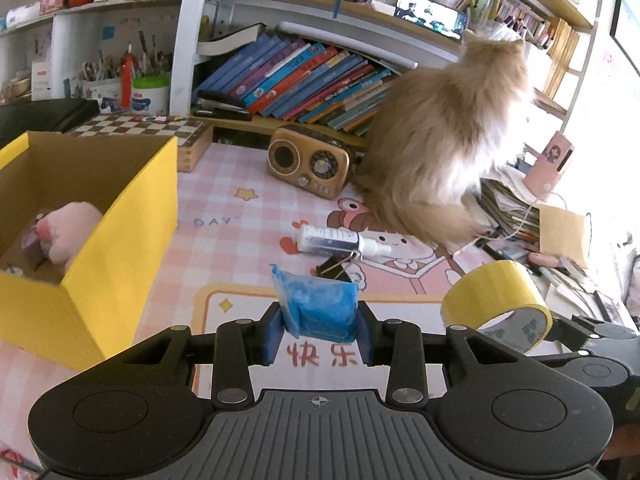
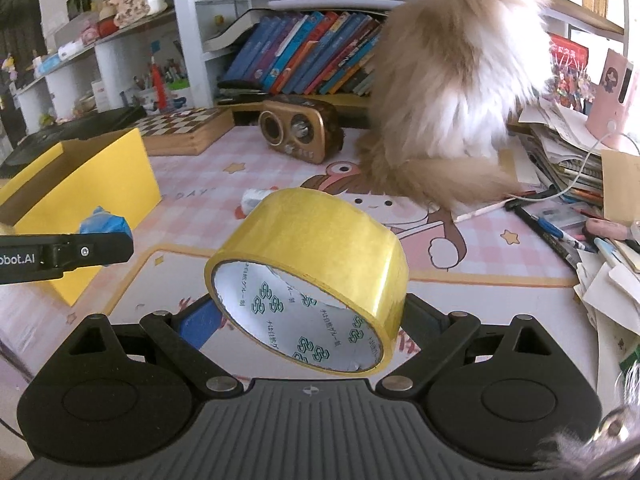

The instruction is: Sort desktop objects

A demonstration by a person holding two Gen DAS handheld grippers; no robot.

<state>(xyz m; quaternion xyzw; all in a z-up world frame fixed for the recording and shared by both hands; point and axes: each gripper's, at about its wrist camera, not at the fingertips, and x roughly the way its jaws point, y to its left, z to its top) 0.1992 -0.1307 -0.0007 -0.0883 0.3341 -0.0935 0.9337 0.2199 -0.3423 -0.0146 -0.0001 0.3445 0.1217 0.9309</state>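
- Pink desk mat (image 1: 240, 240) remains cluttered; spray bottle (image 1: 340, 240) and binder clip (image 1: 336, 268) await sorting.
- Yellow box (image 1: 120, 240) holds one pink plush (image 1: 68, 232).
- Left gripper (image 1: 318, 332) clamps a blue packet (image 1: 320, 304); right gripper (image 2: 312, 320) clasps the tape roll (image 2: 312, 268), both aloft.

A child's study desk at home: crammed bookshelves (image 1: 304, 76), cartoon desk mat (image 1: 240, 216) (cat (image 1: 444, 128) included).

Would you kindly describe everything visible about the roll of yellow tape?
The roll of yellow tape is a wide ring of glossy, translucent yellow film wound on a white cardboard core printed with green logos. It is lifted above the pink desk mat, tilted with its open core facing the right wrist camera, clamped across its sides by the right tongs. Nothing else touches it.
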